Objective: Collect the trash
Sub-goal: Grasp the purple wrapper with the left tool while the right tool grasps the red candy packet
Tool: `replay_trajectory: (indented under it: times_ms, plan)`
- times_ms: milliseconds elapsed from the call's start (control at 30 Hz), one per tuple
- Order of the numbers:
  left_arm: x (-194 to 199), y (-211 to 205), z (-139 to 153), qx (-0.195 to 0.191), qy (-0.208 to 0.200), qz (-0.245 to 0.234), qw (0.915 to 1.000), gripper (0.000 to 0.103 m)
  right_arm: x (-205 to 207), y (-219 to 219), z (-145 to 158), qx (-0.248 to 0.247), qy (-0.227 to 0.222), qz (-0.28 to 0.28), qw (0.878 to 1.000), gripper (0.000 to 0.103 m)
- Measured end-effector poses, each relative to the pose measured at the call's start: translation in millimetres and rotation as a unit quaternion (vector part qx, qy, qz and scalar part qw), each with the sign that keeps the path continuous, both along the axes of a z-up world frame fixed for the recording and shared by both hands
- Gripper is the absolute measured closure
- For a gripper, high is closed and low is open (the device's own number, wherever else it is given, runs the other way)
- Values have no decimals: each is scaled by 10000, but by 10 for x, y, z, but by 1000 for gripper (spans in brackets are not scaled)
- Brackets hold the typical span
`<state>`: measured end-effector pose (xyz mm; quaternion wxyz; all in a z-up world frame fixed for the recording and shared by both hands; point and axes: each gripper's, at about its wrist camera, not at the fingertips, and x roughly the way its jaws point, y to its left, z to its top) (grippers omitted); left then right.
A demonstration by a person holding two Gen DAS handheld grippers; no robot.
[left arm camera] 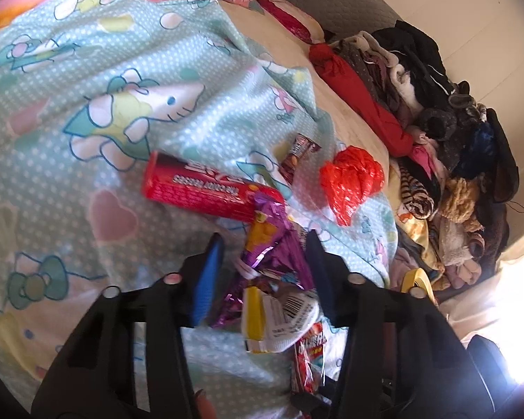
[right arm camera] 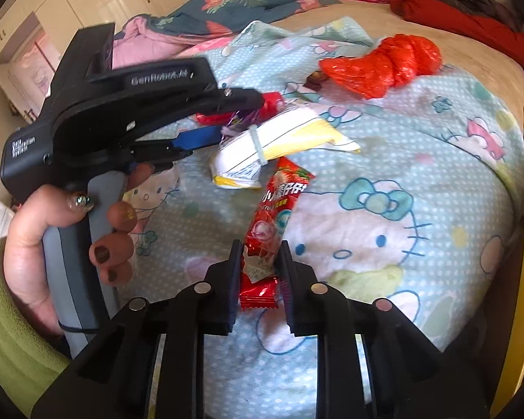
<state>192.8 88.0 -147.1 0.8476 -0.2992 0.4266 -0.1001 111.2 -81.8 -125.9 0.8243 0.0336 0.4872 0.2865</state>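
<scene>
Lifting now could go wrong: the thin red candy wrapper [right arm camera: 262, 262] might slip, and the purple wrapper [left arm camera: 272, 255] might drag the yellow and white packet [left arm camera: 276, 317] along. Both lie on the bed [right arm camera: 384, 209]. The right tongs [right arm camera: 258, 262] look nearly shut on the red wrapper. The left tongs [left arm camera: 265, 258] are partly open around the purple wrapper; I cannot tell if they squeeze it.
</scene>
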Motion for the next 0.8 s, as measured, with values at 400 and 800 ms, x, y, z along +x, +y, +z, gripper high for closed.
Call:
replay_trajectory:
  times_ms: [400,800]
  plan:
    - [-200,-110,273,295,-369,34,9989,91,-164,-337,201,182,-227,-260,9992,84]
    - [-339,-285,588,440,-704,-79,9965,92,-148,-658,479,400,-565,-599,9958,84]
